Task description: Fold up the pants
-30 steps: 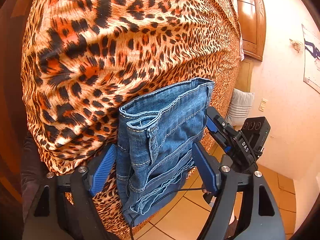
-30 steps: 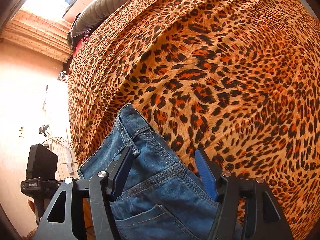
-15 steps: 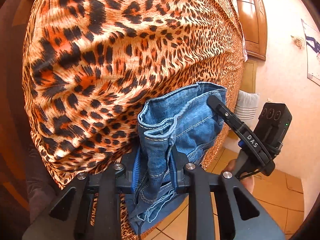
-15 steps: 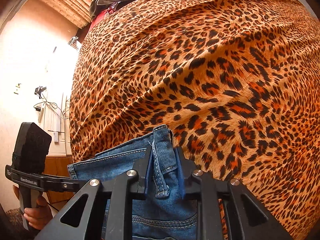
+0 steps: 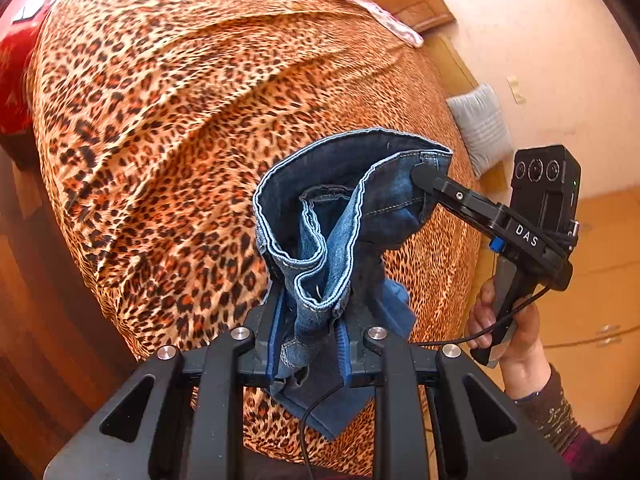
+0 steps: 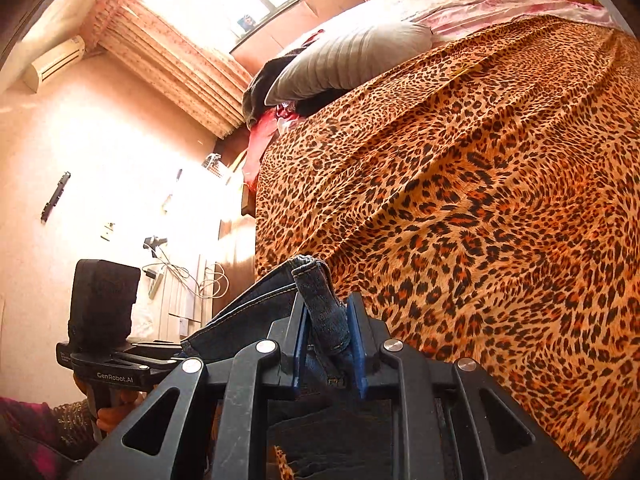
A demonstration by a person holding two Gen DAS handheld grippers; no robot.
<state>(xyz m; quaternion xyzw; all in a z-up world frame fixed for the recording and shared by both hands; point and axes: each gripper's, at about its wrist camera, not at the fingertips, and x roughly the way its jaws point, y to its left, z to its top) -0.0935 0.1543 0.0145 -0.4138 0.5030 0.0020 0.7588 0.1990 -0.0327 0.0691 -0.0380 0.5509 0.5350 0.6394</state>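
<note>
Blue denim pants (image 5: 340, 216) hang bunched between my two grippers, lifted above the leopard-print bed cover (image 5: 160, 120). My left gripper (image 5: 310, 344) is shut on one edge of the pants. My right gripper (image 6: 328, 344) is shut on another part of the pants (image 6: 320, 304). In the left wrist view the right gripper's fingers (image 5: 428, 178) pinch the far corner of the denim. In the right wrist view the left gripper's body (image 6: 104, 320) shows at lower left. The rest of the pants hangs below, out of sight.
The leopard cover (image 6: 480, 200) spreads over the bed. A grey pillow (image 6: 344, 60) and red fabric (image 6: 260, 140) lie at the head. A striped cushion (image 5: 480, 128) leans on the wall. Tiled floor (image 5: 600, 320) lies to the right.
Both grippers closed on the pants, then lifted them off the bed cover. The denim now hangs bunched in the air and both cameras have tilted up.
</note>
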